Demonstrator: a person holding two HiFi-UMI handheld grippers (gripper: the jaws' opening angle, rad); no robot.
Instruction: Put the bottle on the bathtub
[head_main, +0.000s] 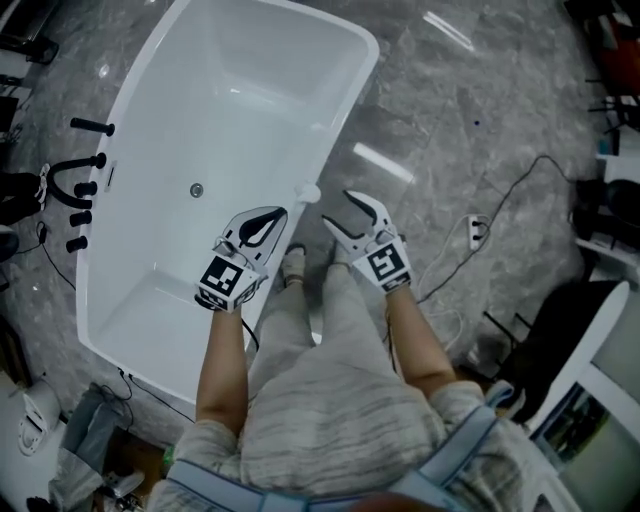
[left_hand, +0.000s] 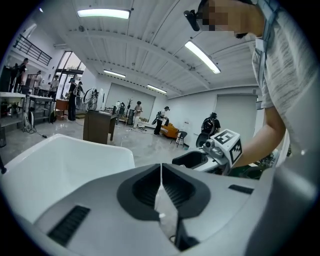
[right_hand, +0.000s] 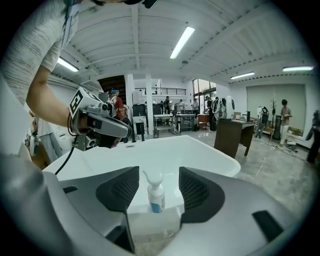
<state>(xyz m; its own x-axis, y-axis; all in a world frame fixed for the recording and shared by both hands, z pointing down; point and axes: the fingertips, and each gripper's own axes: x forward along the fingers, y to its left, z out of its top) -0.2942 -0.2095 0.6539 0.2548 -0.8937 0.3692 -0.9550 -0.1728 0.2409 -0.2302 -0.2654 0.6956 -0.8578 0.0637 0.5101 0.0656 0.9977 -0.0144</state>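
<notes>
A small white pump bottle with a blue label (right_hand: 156, 196) (head_main: 308, 192) stands upright on the near rim of the white bathtub (head_main: 330, 130) (right_hand: 200, 150). My right gripper (head_main: 342, 212) (right_hand: 159, 182) is open just short of the bottle, which shows in the gap between its jaws and touches neither. My left gripper (head_main: 272, 218) (left_hand: 161, 170) is shut and empty, held over the tub's edge to the left of the bottle. In the left gripper view the right gripper (left_hand: 207, 156) and the tub (left_hand: 60, 165) appear.
Black tap fittings (head_main: 85, 185) stand on the floor at the tub's left side, and a drain (head_main: 196, 189) lies in its bottom. A white power strip and cable (head_main: 476, 231) lie on the grey marble floor to the right. My legs and feet (head_main: 294, 265) are against the tub.
</notes>
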